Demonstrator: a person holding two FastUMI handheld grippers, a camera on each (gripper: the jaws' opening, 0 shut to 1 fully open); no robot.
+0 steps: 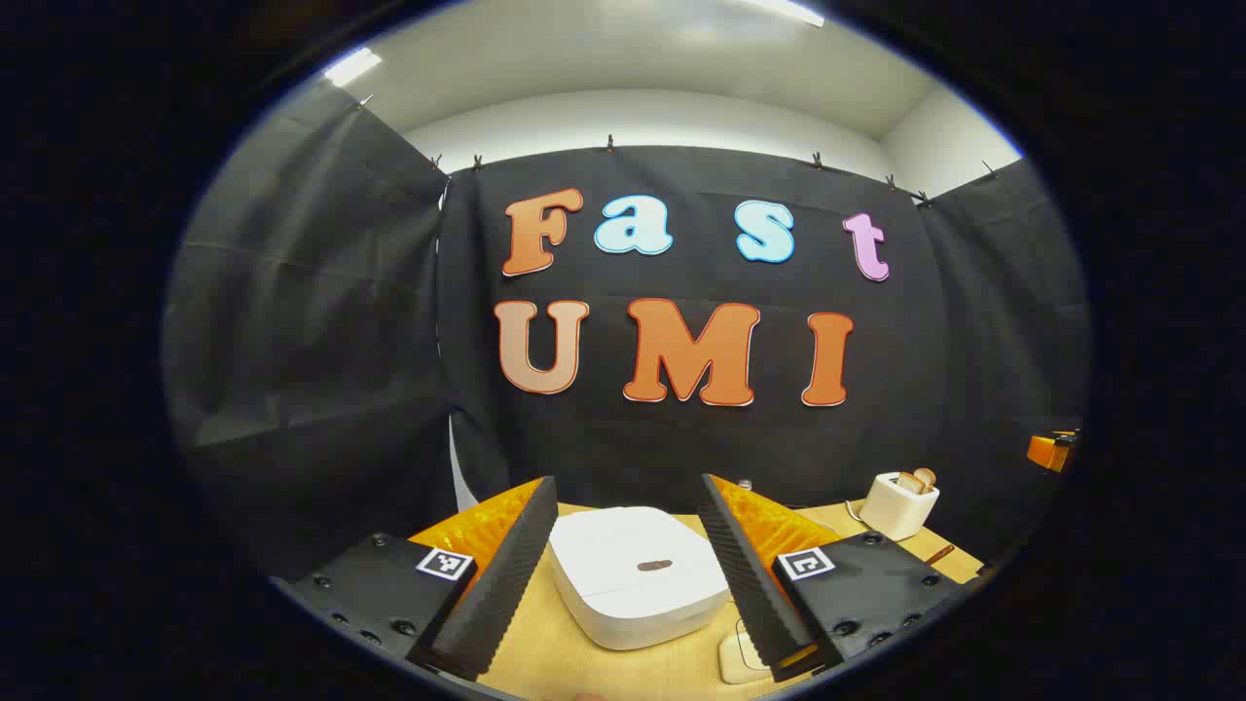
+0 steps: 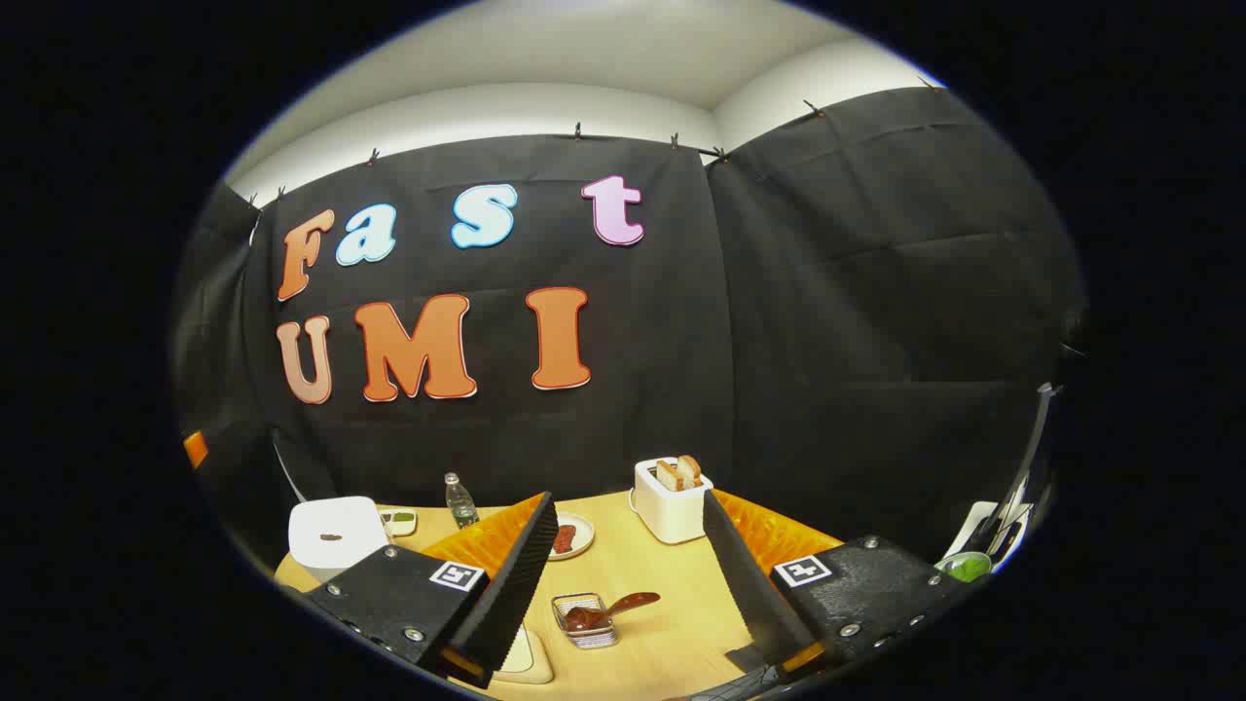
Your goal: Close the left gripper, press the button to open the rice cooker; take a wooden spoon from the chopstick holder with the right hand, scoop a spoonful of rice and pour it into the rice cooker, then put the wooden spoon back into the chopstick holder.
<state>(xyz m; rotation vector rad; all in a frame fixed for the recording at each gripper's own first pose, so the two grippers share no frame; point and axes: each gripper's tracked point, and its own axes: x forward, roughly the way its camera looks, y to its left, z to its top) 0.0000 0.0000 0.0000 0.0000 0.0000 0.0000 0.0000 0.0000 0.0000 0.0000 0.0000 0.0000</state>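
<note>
The white rice cooker stands on the wooden table with its lid down, a small dark button on top. My left gripper is open, with the cooker between and just beyond its fingers. In the right gripper view the cooker sits at the far left. A dark wooden spoon lies in a small wire-mesh chopstick holder, handle pointing right. My right gripper is open and empty, above and short of the holder.
A white toaster with bread slices stands at the back, beside a plate, a small bottle and a small dish. A cream container sits near the front edge, a green bowl far right.
</note>
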